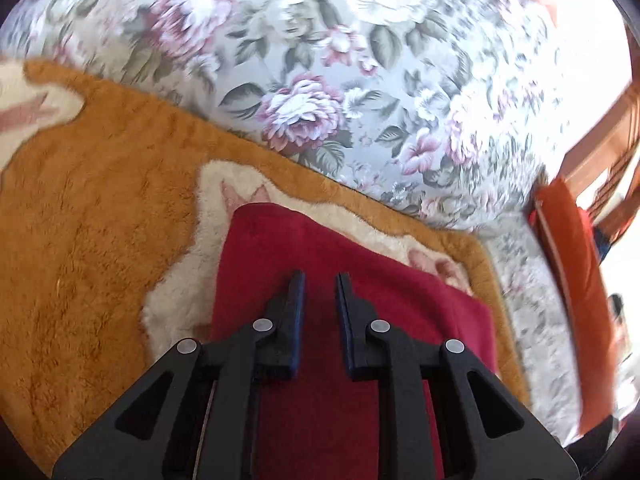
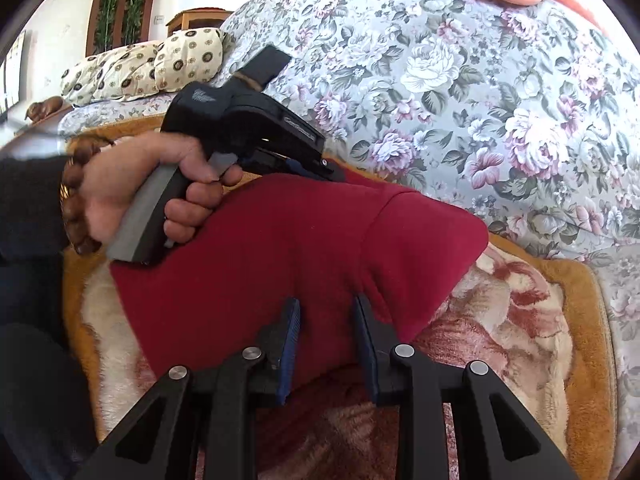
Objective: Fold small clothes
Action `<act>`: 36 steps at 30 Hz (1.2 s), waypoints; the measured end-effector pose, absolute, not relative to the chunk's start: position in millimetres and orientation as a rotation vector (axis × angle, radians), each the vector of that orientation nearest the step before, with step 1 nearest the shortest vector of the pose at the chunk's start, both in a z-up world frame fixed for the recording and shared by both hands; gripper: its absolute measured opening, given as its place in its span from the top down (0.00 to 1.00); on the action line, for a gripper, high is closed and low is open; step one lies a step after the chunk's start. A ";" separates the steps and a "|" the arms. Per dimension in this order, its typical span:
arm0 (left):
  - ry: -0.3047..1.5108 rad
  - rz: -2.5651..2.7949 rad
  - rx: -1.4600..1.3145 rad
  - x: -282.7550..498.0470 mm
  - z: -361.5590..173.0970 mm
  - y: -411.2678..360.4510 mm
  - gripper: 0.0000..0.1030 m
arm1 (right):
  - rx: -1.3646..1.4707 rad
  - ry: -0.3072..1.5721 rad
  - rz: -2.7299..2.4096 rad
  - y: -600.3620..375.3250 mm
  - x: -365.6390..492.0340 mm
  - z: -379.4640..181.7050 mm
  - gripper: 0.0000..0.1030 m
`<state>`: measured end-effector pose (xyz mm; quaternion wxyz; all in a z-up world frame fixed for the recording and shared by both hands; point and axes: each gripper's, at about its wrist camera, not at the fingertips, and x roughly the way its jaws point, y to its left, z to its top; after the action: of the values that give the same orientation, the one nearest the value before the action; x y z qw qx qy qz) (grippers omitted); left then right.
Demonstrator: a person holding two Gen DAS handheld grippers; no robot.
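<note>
A dark red garment (image 2: pixel 280 248) is laid on a furry ochre and cream blanket (image 1: pixel 100 208) spread over a sofa, with one smooth fold running along its far side and a rounded corner at the right, so the folding is judged to be partly done. In the right wrist view the near edge of the garment is reached by the right gripper (image 2: pixel 326 344), whose jaws are held moderately apart with red cloth seen between them; whether the pads press on the cloth cannot be told, and the placement is judged to be for steadying or taking up that edge. At the far left of the garment the left gripper (image 1: pixel 320 300) is held low over the cloth by a hand (image 2: pixel 132 192) wearing a beaded bracelet (image 2: pixel 74 200). Its jaws are seen narrowly parted, with nothing pinched between the pads and red fabric lying beneath them, which suggests a pressing or smoothing pass along the fold rather than a grasp. Behind the blanket the floral sofa back (image 2: pixel 480 100) rises, and patterned cream cushions (image 2: pixel 140 68) lie at the far left.
</note>
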<state>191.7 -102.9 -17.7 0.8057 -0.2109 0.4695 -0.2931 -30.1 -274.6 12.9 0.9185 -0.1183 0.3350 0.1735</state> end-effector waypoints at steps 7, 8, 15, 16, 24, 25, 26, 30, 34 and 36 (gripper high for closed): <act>1.022 -0.581 -0.529 195.7 -21.2 -97.5 0.85 | -0.036 0.680 0.233 -301.8 51.0 80.1 0.74; 1.024 -0.582 -0.543 196.2 -22.1 -96.4 0.85 | -0.053 0.712 0.238 -297.1 69.0 77.8 0.74; 1.045 -0.581 -0.597 198.9 -27.2 -92.8 0.85 | -0.109 1.026 0.280 -296.9 173.7 -1.7 0.76; 1.044 -0.579 -0.593 198.8 -27.0 -93.2 0.85 | -0.079 1.016 0.288 -301.5 174.9 -2.2 0.76; 1.042 -0.565 -0.577 199.0 -27.1 -95.3 0.85 | -0.029 0.824 0.308 -319.0 120.0 44.1 0.75; 1.042 -0.563 -0.574 198.9 -26.9 -95.7 0.85 | -0.050 0.825 0.288 -319.1 113.4 42.0 0.75; 1.041 -0.567 -0.572 199.0 -26.9 -96.3 0.85 | -0.068 0.852 0.260 -321.0 110.6 33.3 0.75; 1.038 -0.572 -0.556 198.5 -26.3 -99.0 0.85 | 0.085 0.839 0.231 -345.5 93.4 -2.7 0.73; 1.039 -0.575 -0.564 199.0 -27.7 -96.7 0.85 | 0.071 0.845 0.213 -341.9 87.7 18.4 0.73; 1.039 -0.573 -0.561 198.7 -27.7 -96.9 0.85 | 0.065 0.783 0.228 -335.9 69.2 41.1 0.73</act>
<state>198.7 -96.9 -27.7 0.7924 -0.2606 0.4828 -0.2665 69.2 -335.9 41.1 0.9174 0.0316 0.3808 0.1109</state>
